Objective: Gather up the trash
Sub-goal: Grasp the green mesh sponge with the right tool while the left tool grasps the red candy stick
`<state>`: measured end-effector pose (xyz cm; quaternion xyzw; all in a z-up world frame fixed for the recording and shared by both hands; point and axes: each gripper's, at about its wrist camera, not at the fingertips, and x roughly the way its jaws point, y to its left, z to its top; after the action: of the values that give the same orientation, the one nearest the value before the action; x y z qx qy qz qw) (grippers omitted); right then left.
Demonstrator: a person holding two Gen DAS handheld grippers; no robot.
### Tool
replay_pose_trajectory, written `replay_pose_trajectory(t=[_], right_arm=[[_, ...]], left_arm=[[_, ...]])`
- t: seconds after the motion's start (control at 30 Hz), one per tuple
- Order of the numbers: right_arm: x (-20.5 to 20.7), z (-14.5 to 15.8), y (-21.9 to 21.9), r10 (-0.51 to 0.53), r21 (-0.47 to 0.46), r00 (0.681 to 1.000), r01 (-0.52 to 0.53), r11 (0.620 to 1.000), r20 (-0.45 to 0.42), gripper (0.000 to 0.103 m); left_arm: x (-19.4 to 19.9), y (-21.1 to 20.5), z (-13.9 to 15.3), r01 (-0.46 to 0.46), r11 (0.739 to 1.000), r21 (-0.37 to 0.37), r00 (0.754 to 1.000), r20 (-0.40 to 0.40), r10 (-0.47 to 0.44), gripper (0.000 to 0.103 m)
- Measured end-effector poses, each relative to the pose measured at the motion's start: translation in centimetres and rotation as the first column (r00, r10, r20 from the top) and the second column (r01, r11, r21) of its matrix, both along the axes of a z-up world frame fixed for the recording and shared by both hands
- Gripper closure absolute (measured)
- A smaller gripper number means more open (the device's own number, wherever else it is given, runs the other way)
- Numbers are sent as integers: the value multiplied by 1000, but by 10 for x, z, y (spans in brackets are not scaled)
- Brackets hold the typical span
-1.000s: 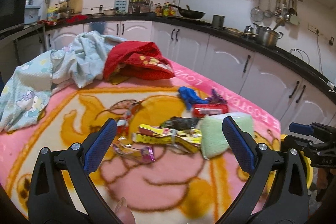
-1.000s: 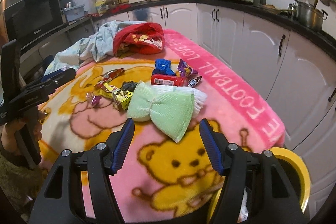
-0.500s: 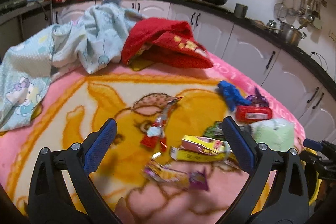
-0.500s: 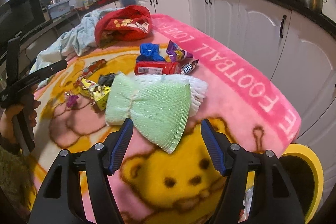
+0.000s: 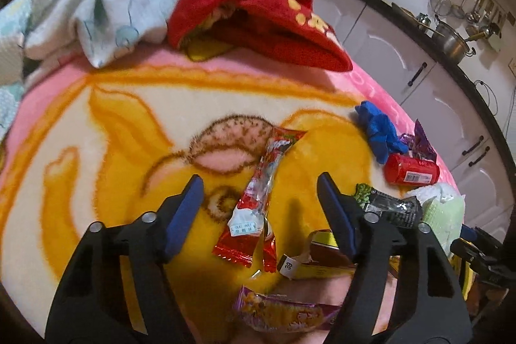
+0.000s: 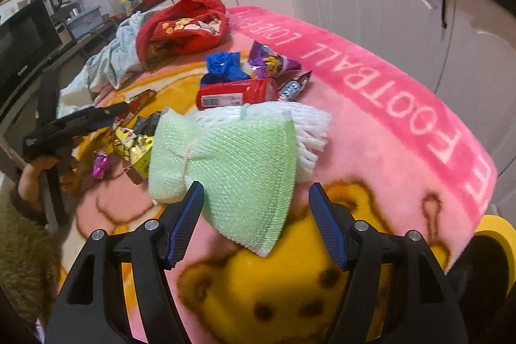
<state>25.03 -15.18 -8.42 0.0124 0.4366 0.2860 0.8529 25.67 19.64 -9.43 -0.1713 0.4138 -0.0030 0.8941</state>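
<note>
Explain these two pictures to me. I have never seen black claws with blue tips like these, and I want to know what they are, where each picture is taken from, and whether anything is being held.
There is no robot: a person holds a two-finger clamp in each hand, and a camera on each clamp looks along its fingers.

The left wrist view shows the left gripper over a red snack wrapper on the pink cartoon blanket. Its jaws have just been closing, with the wrapper between them but not yet pinched.

The right wrist view shows the right gripper, jaws apart, at a green foam net, not gripping it.

Also there: a red canister, a blue wrapper and a yellow bin at the table's edge.
</note>
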Motion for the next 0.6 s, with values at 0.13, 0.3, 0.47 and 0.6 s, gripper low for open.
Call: replay_pose_trajectory(t=[0.13,0.3,0.47,0.6], right_arm=[[0,-3,5,44,39,998,-43,998,-33,42],[-6,-1,5,48,58,998,-46,997,-39,57],[-15,8,1,52,67,998,-50,996,-21,70],[-33,23,-1,84,48,996,-86,995,42,76]], left_arm=[[0,-2,-4,8,1000,16,1000,-12,-8,55],[-4,0,-5,-4,999,39,1000,-30,5,86],[-14,5,-3,-2,1000,8,1000,-14,2,94],[-28,6,11,-27,999,20,999,43,26,94]])
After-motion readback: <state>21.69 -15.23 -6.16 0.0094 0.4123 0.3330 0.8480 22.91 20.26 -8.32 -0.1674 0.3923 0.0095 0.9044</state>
